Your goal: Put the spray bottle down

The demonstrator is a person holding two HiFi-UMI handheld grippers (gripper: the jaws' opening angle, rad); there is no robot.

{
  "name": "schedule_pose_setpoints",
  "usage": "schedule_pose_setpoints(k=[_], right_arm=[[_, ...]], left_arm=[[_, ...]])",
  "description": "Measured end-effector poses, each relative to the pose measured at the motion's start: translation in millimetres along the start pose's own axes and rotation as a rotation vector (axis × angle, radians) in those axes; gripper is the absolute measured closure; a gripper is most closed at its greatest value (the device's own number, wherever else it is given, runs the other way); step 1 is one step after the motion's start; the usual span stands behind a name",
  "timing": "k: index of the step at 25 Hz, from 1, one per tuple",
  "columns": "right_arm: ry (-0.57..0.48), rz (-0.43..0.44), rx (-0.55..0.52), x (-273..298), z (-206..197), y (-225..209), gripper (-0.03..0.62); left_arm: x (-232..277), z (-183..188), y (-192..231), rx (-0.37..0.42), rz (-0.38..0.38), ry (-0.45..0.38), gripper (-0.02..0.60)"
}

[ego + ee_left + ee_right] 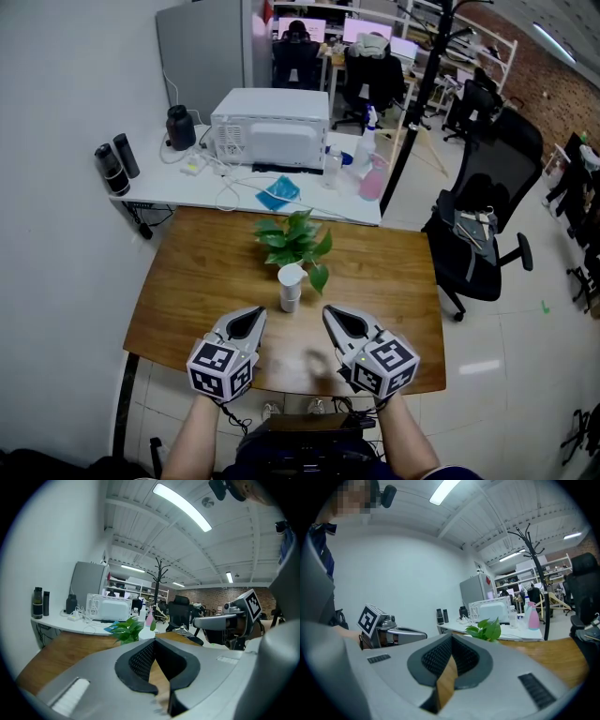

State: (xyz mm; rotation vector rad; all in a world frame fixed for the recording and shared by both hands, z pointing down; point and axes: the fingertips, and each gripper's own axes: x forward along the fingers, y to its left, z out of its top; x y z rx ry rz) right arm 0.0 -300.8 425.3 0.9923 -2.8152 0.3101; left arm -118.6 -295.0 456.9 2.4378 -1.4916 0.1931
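Head view: a white cup (291, 287) holding a leafy plant (296, 240) stands at centre frame on the wooden table (187, 291). The pink spray bottle (372, 178) stands upright on the white desk (202, 187) above it, right of a white appliance (272, 127). At lower centre the left gripper (255, 315) and right gripper (330, 315) flank the cup, both closed and empty.

— Where is the potted plant (292, 272)?
— Mid wooden table (187, 291), nearer its far edge. The left gripper (255, 314) and right gripper (330, 314) sit over the near edge, either side of it.
— And the spray bottle (373, 178)?
— On the white table (178, 194) behind, at its right end, right of the microwave (272, 127). Two flasks (117, 164) stand at its left end.
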Motion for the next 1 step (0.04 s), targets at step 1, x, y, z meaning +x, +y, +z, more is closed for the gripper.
schedule_pose_setpoints(k=[1], right_arm=[[0.001, 0.000, 0.000, -0.1, -0.5, -0.1, 0.591]], left_arm=[[0.0, -1.6, -0.5, 0.000, 0.000, 0.003, 0.574]])
